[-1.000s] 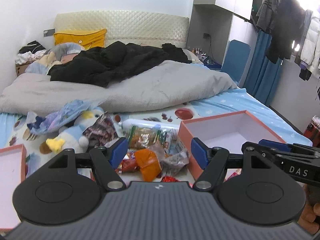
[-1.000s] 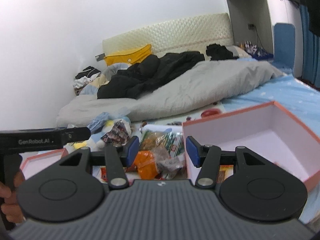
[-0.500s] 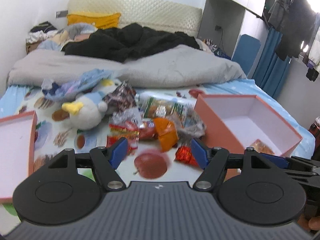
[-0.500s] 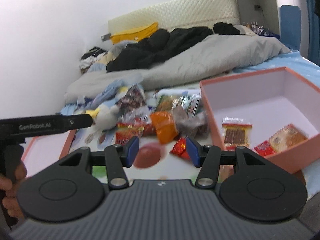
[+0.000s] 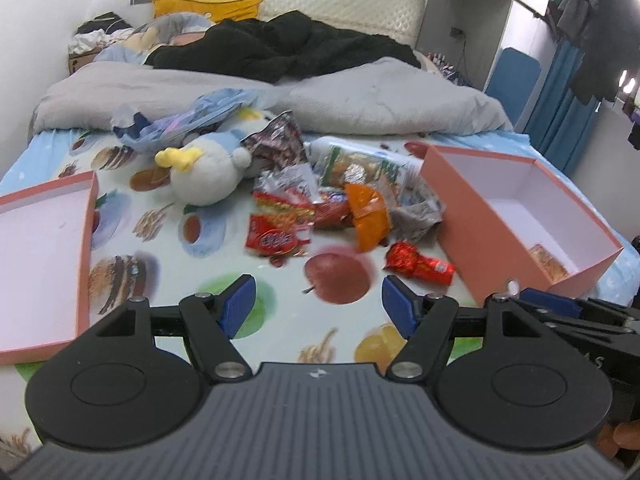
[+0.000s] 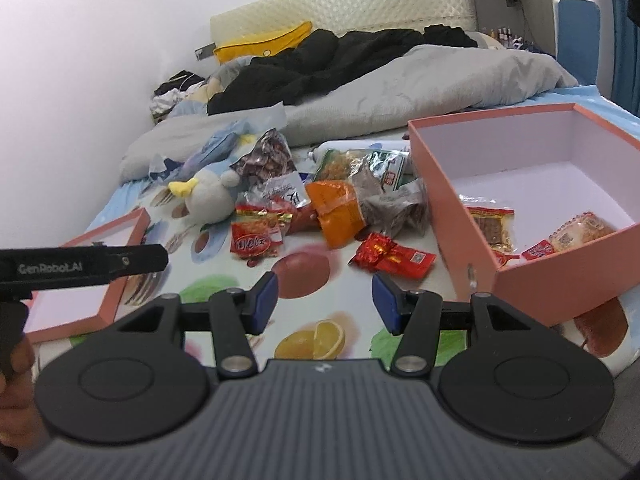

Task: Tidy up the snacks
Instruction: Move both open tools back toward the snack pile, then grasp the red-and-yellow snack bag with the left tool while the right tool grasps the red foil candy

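"GenRobot.AI" reads on the left gripper (image 6: 86, 266) body; red KitKat pack (image 6: 254, 245) label legible, other wrappers too blurred. Left gripper (image 5: 318, 306) jaws wide, empty; right gripper (image 6: 324, 297) narrower, empty. Both angled down over the fruit-print sheet (image 6: 312, 280). Snack pile (image 5: 344, 208) lies between lid (image 5: 36, 248) and pink box (image 6: 520, 184), a few packs inside the box.

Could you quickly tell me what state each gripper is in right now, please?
Left gripper: open, nothing between its jaws.
Right gripper: open, holding nothing.
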`<state>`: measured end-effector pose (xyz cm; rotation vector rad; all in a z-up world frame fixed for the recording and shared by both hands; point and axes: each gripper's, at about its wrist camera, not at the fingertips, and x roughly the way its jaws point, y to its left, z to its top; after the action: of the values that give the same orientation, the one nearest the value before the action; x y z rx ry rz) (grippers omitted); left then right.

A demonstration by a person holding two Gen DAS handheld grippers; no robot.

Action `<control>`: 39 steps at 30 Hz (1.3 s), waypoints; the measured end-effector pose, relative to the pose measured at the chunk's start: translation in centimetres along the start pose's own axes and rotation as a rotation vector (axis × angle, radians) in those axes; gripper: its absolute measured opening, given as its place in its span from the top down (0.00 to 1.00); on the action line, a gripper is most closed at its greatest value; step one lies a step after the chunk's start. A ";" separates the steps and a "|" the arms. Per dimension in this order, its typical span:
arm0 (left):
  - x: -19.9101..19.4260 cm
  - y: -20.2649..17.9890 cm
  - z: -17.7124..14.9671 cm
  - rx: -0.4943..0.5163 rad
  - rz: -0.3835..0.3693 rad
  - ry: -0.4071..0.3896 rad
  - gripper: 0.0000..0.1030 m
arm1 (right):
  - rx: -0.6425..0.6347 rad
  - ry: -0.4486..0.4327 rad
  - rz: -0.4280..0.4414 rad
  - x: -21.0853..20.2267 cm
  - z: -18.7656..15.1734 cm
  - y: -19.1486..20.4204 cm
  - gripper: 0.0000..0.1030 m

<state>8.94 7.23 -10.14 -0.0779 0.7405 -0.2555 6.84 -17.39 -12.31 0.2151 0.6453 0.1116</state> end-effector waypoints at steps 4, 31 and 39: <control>1.2 1.1 -0.3 -0.023 0.015 0.026 0.28 | -0.008 0.015 0.000 1.2 -0.1 0.4 0.47; 15.4 7.2 1.2 -0.083 0.050 0.103 0.17 | -0.113 0.105 -0.099 14.6 0.2 -0.6 0.22; 20.1 6.1 3.7 -0.014 -0.003 0.090 0.17 | -0.145 0.107 -0.146 17.8 0.7 -1.1 0.22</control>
<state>26.89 7.93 -21.61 -0.0812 0.8319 -0.2577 21.43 -15.60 -22.39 0.0215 0.7541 0.0292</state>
